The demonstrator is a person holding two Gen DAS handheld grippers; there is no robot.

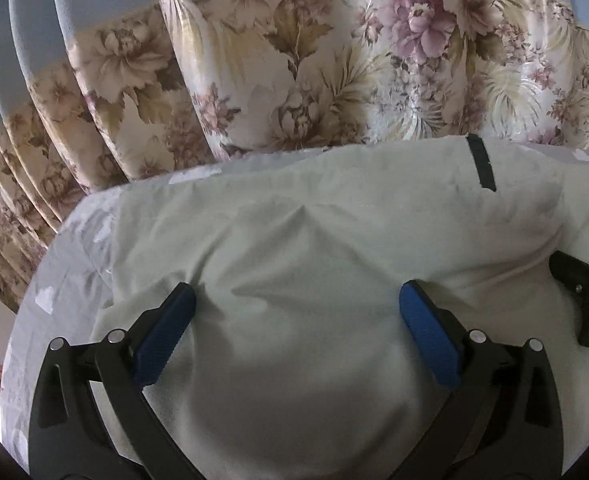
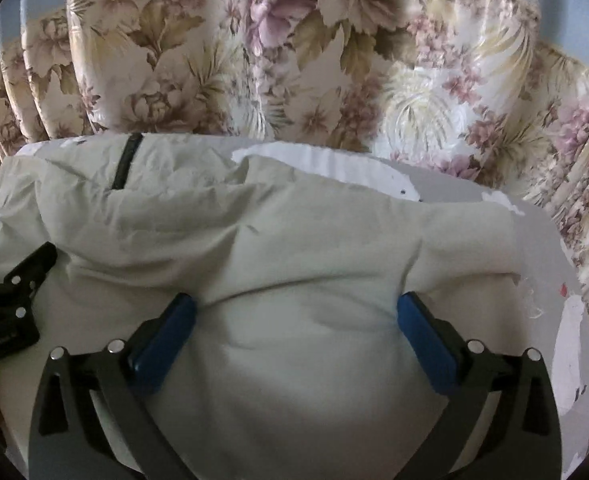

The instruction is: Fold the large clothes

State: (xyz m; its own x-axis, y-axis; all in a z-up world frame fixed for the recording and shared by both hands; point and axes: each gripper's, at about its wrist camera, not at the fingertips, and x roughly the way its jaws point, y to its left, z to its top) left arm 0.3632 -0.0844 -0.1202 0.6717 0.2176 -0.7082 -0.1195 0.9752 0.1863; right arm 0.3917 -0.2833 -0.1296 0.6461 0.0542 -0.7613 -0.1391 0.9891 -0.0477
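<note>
A large pale cream garment point(image 1: 294, 240) with a black strip point(image 1: 481, 162) near its far edge lies spread on a grey-white table point(image 1: 70, 248). My left gripper point(image 1: 294, 296) is open, its blue pads resting on the cloth with a fold between them. The right gripper's black body shows at the right edge of the left wrist view point(image 1: 586, 300). In the right wrist view the same garment point(image 2: 294, 240) and black strip point(image 2: 124, 160) show. My right gripper point(image 2: 296, 304) is open, pads pressed on a bulge of cloth. The left gripper's body point(image 2: 10, 304) is at the left.
A floral curtain point(image 1: 294, 60) hangs close behind the table's far edge; it also fills the back of the right wrist view point(image 2: 294, 60). The table point(image 2: 550, 280) has worn white patches, and its right edge drops away.
</note>
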